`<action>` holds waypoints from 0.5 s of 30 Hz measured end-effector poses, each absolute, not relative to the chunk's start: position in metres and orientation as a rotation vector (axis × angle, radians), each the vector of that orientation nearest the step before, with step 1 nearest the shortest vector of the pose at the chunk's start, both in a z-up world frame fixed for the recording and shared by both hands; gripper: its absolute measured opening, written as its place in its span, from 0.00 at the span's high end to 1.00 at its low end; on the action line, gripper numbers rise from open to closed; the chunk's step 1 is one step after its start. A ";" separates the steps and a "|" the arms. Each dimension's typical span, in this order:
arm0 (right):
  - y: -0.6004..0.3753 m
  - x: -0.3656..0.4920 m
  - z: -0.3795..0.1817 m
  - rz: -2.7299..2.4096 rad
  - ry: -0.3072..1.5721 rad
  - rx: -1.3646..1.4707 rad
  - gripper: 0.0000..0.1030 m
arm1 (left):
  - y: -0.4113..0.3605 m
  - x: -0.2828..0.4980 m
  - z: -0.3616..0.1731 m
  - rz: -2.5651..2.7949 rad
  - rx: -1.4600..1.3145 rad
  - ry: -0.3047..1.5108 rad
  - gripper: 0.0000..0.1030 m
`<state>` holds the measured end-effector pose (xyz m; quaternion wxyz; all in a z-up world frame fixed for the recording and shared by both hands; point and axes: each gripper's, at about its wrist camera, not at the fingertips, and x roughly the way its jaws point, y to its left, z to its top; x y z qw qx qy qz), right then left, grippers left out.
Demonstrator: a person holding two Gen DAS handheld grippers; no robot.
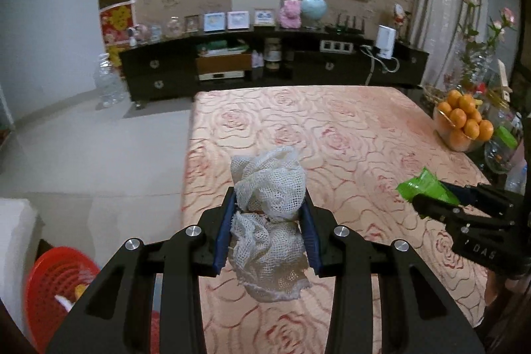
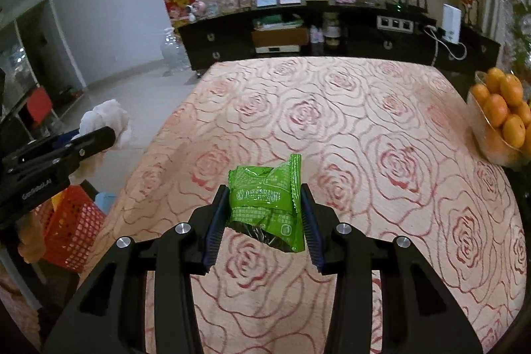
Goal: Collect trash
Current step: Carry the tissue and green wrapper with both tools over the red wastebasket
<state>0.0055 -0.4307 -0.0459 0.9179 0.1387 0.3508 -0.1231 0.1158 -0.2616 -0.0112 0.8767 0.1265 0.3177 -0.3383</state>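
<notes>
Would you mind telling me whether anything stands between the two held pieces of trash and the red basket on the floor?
Nothing visible does. The left gripper holds the white mesh wad near the table's left edge, the red basket below beside the table. The right gripper holds the green wrapper above the bare rose-patterned tablecloth.

The table [image 2: 381, 128] is covered by a peach cloth with a red rose-outline pattern. At its right edge stands a glass bowl [image 2: 491, 141] piled with oranges [image 2: 504, 108]. The rest of the visible cloth surface carries nothing.
</notes>
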 end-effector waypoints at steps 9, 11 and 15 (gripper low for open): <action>-0.401 0.026 -0.037 -0.174 0.701 0.246 0.60 | -0.208 0.116 -0.003 -0.562 0.248 0.645 0.66; -0.393 0.030 -0.036 -0.156 0.698 0.235 0.60 | -0.195 0.117 -0.002 -0.532 0.243 0.645 0.66; -0.374 0.037 -0.031 -0.116 0.692 0.222 0.60 | -0.165 0.118 -0.001 -0.461 0.233 0.651 0.66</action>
